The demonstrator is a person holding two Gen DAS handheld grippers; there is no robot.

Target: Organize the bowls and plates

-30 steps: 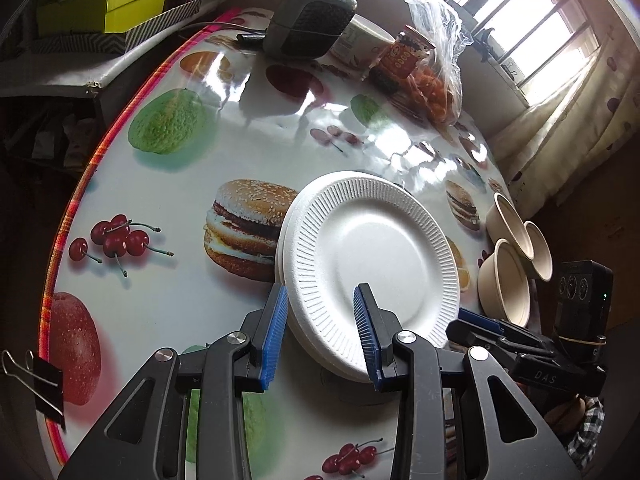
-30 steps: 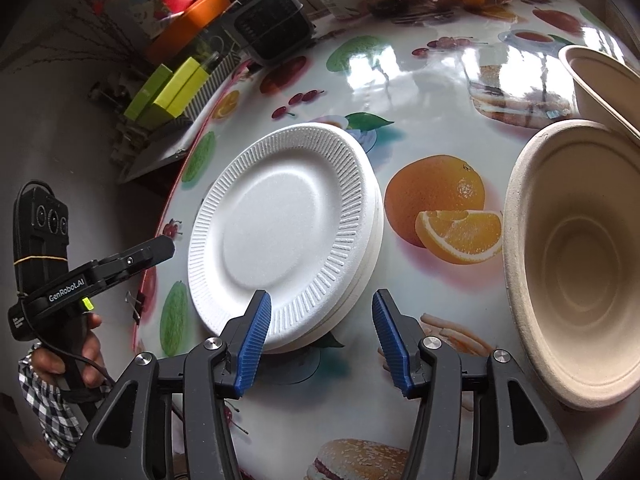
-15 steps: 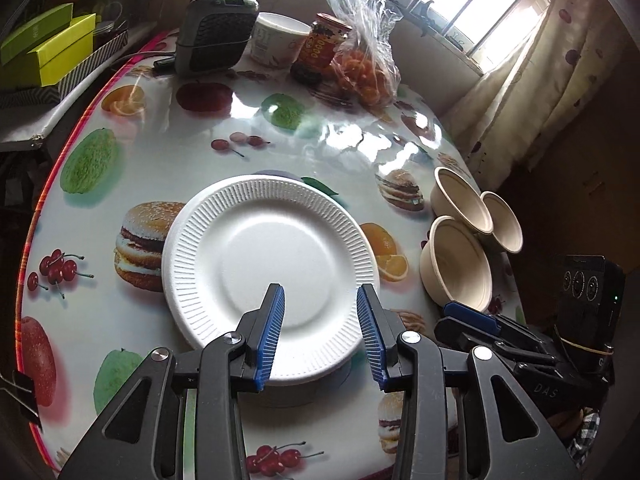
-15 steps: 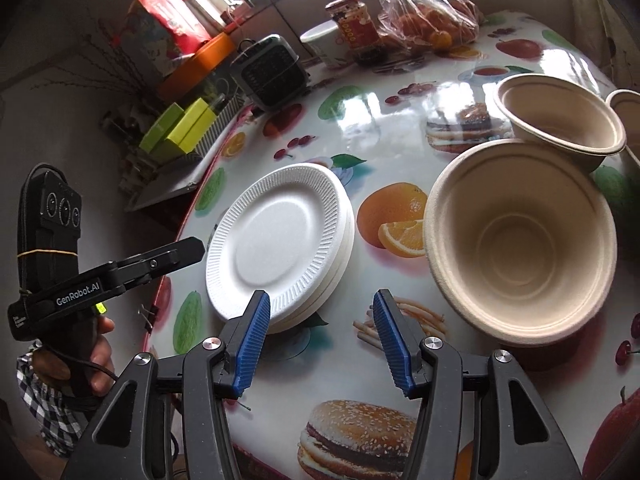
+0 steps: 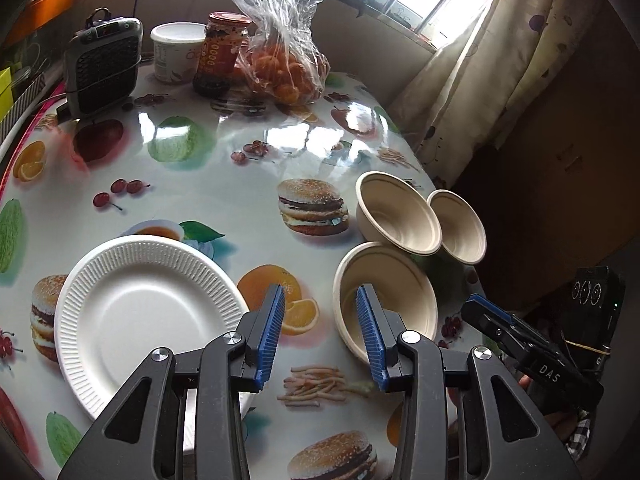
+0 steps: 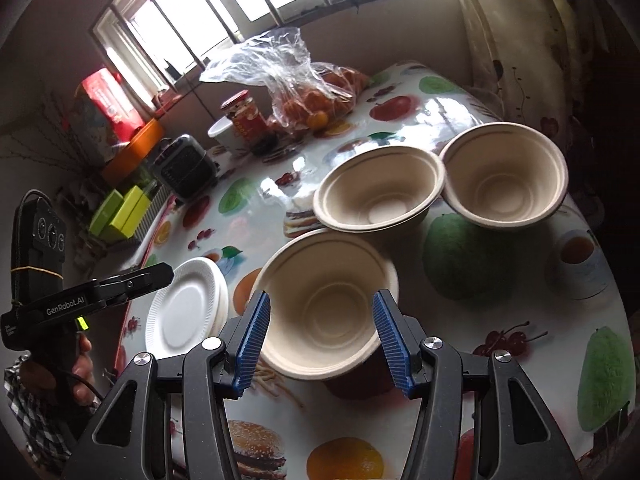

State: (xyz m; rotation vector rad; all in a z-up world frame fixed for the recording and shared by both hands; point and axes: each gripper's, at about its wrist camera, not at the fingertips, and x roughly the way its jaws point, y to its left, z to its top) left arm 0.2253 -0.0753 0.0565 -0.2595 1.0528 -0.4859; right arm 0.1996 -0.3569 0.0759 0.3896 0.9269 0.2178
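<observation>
The right gripper point(image 6: 320, 334) is hanging with its blue-padded jaws spread wide, framing the nearest bowl point(image 6: 326, 304) without touching it, and gripping nothing. The left gripper point(image 5: 320, 334) is likewise standing spread and empty, aiming at the bare patch of tablecloth point(image 5: 224, 200) between the stack of white plates point(image 5: 144, 316) and that same bowl point(image 5: 386, 304). Beyond the near bowl, a middle bowl point(image 6: 378, 188) is sitting just beside a far bowl point(image 6: 506, 182), rims close or touching, and the far one is lying near the table's edge. The risk from here is judged to be a pinch on a thin, springy rim: closing off-centre could be tipping the light bowl or skidding it across the glossy cloth into its neighbours, perhaps nudging the far bowl off the edge. The right wrist view is showing the plates as a stack, with at least two rims peeking out, though the exact count is hard to tell at that size; it is also showing the person's hand point(image 6: 82, 360) on the left gripper's handle. The left wrist view is showing the top plate's ribbed rim clearly, plus the heater point(image 5: 102, 66), tub point(image 5: 176, 56), jar point(image 5: 222, 56) and bag of oranges point(image 5: 280, 60) crowding the far side.
</observation>
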